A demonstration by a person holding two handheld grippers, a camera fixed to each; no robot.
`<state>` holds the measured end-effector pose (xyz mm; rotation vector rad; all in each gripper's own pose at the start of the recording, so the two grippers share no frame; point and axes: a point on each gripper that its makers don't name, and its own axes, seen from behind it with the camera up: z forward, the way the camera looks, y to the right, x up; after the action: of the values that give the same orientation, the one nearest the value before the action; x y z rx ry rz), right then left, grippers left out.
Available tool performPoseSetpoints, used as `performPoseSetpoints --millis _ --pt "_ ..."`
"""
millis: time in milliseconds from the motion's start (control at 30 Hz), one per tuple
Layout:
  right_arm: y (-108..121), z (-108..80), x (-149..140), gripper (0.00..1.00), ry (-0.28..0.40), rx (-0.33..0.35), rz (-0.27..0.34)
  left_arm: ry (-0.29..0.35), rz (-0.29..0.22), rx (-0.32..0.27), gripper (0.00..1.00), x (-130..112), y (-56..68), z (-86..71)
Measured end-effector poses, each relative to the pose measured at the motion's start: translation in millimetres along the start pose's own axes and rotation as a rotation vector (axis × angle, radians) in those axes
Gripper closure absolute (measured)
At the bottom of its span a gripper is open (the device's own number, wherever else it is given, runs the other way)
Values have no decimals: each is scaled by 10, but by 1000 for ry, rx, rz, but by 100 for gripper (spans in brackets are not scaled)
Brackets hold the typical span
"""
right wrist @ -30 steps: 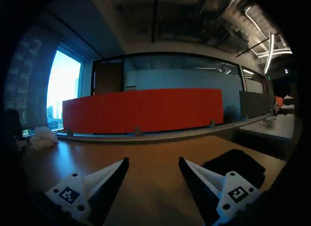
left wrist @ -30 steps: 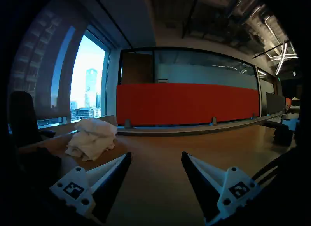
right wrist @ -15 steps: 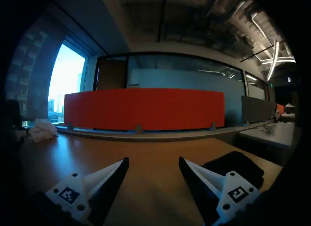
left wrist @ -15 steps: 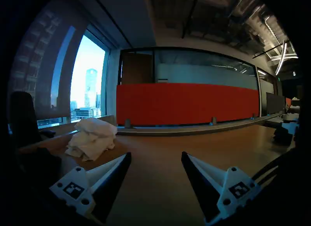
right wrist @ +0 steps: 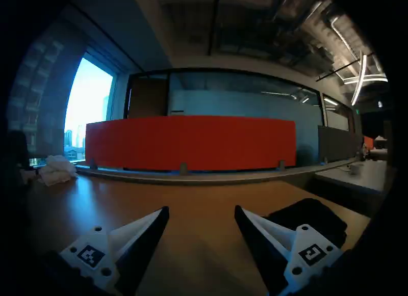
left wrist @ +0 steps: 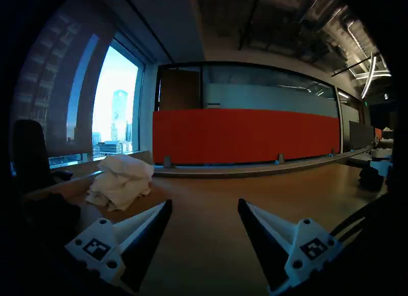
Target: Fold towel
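A crumpled white towel point(left wrist: 121, 181) lies in a heap on the wooden table point(left wrist: 214, 214), ahead and to the left of my left gripper point(left wrist: 204, 204). That gripper is open, low over the table, with nothing between its fingers. In the right gripper view the same towel point(right wrist: 57, 169) is small and far off at the left. My right gripper point(right wrist: 201, 209) is open too, hovering just above the table with an empty gap.
A folded black cloth point(right wrist: 308, 219) lies on the table just right of my right gripper. A red divider panel point(left wrist: 245, 135) runs along the table's far edge. A dark chair point(left wrist: 28, 153) stands at the left by the window point(left wrist: 115, 112).
The right gripper view has shifted slightly to the left and settled. The left gripper and the towel have stayed put.
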<state>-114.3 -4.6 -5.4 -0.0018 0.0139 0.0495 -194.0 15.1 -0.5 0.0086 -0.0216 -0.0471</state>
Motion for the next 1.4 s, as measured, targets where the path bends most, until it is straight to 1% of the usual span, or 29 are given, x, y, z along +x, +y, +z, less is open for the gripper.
performPoseSetpoints --millis 767,1400 --pt "-2 2 -19 1 -2 2 1 -1 0 0 5 28 4 -4" --pt "-3 0 -15 1 -2 2 1 -4 1 -1 5 116 -14 -24"
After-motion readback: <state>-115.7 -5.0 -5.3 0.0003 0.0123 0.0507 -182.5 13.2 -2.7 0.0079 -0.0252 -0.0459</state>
